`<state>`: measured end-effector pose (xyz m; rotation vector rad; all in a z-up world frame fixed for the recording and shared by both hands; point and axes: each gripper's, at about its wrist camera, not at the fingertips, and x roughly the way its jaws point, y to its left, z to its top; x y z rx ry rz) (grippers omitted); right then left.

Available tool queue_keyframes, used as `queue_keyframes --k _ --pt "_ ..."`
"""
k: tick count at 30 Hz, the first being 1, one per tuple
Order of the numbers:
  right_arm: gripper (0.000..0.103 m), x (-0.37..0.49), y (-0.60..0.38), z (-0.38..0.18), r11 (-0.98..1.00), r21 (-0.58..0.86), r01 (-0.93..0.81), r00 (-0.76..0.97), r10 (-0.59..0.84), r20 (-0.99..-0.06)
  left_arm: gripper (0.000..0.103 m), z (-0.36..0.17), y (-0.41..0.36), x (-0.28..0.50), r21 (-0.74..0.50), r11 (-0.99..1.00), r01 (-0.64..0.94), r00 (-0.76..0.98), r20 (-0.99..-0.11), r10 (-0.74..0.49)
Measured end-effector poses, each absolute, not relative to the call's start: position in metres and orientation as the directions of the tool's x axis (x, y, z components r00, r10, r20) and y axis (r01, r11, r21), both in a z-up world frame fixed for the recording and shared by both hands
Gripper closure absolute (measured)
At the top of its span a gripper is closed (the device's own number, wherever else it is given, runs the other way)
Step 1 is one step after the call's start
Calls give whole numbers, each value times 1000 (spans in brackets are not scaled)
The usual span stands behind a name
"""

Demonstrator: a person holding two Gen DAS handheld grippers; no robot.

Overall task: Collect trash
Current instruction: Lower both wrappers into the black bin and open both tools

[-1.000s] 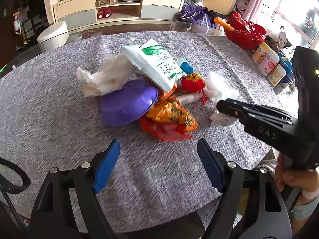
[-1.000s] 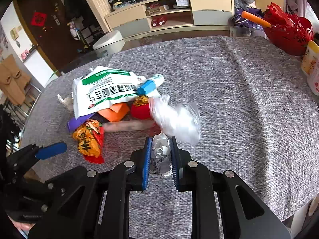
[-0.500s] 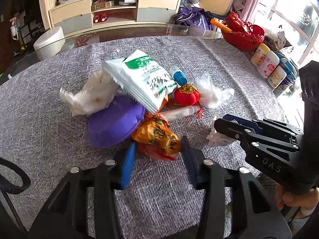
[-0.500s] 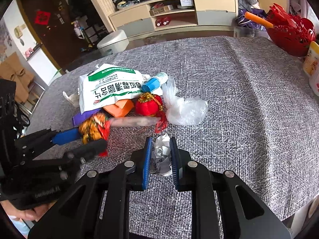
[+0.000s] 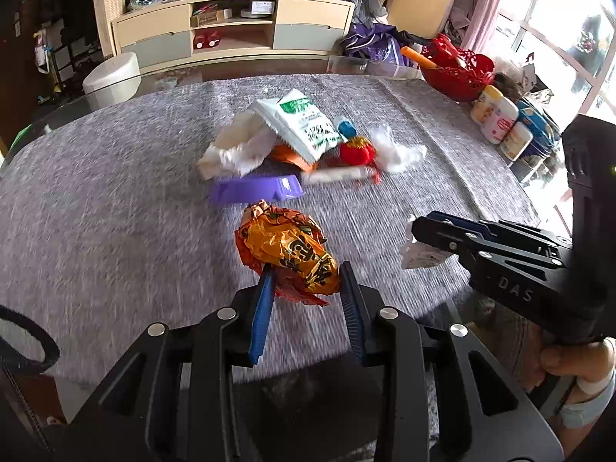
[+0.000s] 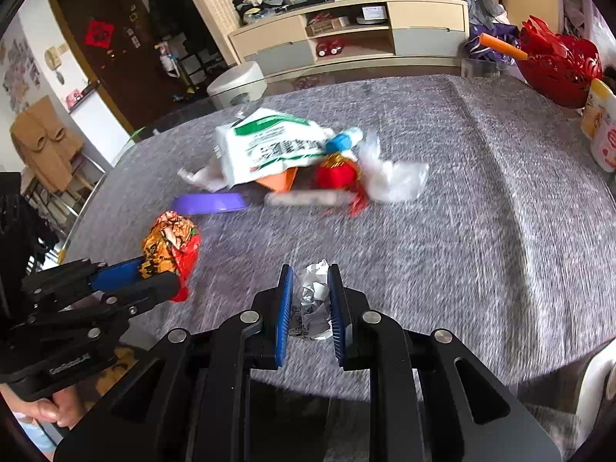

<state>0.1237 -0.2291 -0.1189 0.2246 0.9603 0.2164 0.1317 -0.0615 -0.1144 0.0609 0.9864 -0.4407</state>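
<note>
Over table (image 5: 96, 200) — both grippers clamp trash.

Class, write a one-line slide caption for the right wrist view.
Right gripper clamps crumpled white paper while left gripper holds an orange snack wrapper above the grey tablecloth.
</note>
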Motion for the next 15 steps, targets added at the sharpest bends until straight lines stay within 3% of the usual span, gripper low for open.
queue_keyframes --k 15 --pt "83 51 -198 -112 951 282 -125 561 302 -771 71 -116 -31 40 -138 909 393 475 -816 -329"
